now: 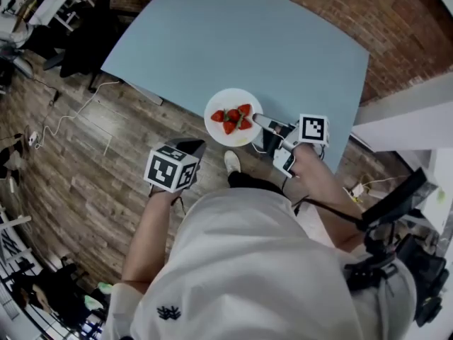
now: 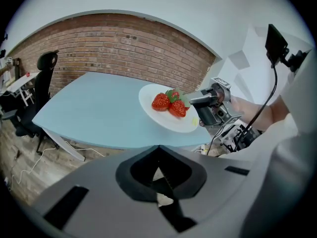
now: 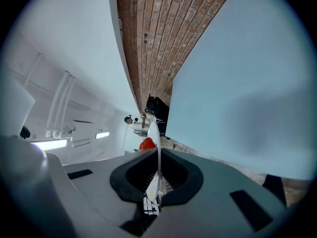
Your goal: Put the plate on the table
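Transfer of a white plate (image 1: 225, 95) of strawberries (image 1: 232, 118) to a light-blue tabletop (image 1: 248, 41), seen from the head view.

The right gripper (image 1: 260, 122) has its fingers clenched on the plate's near rim. In the right gripper view the rim (image 3: 157, 152) runs edge-on between them, with one strawberry (image 3: 147, 144) showing beyond.

The plate lies at the near edge of the tabletop, partly past that edge over the wood floor (image 1: 92, 161). The left gripper view shows the plate (image 2: 173, 124) low over the tabletop (image 2: 94, 113). Whether its base already touches cannot be told.

The left gripper (image 1: 190, 146) hangs apart from the plate, above the floor. Its fingers (image 2: 159, 182) are pressed together with nothing between them.

Step in hand, as judged: final placement, with the plate at or nearly at the surface. The next move calls for carrying the plate further onto the tabletop, keeping it level so the fruit does not roll. The base should then be settled flat and the fingers parted before the gripper draws back along the rim.

No brand or label can be read. The only markings are the black-and-white square markers on the two gripper cubes (image 1: 313, 128) and a small dark emblem (image 1: 168, 312) on the person's white shirt, too small to read. A brick wall (image 2: 124, 43) stands behind the tabletop.
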